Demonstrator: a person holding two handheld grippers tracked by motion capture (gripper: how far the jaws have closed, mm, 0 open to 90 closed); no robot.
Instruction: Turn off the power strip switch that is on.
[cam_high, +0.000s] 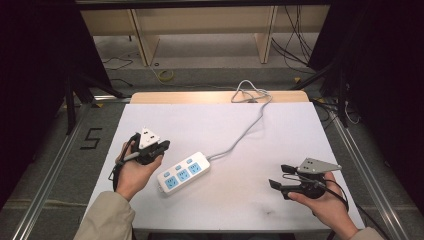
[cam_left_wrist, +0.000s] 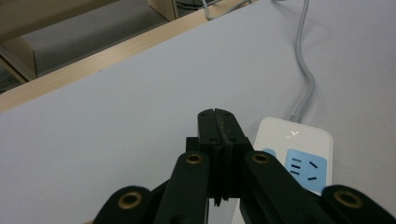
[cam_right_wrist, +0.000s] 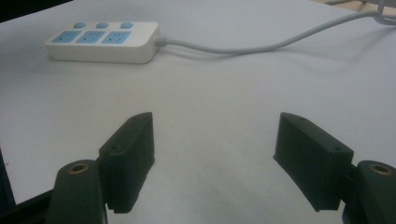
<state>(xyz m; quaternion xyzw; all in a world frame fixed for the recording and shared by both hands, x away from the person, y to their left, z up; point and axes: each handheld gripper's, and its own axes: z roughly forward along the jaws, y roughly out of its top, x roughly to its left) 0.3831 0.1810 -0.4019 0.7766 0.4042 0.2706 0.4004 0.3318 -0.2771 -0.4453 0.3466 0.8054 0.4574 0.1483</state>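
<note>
Lying near the middle of the white table top (cam_high: 280, 130), your power strip (cam_high: 183, 172) is a white bar with rounded corners, three pale-blue sockets in a row and a small blue switch beside each. Its grey cord (cam_high: 245, 131) runs from one end, curving off to the table's far edge. Your left gripper (cam_high: 161, 146) sits just beside the strip's left end, jaws pressed together on nothing. Your right gripper (cam_high: 281, 176) rests well apart from it, jaws spread wide and empty.

power strip (cam_left_wrist: 299, 154) half hidden behind hand-held gripper, its cable (cam_left_wrist: 306, 70) cut off at frame top
</note>
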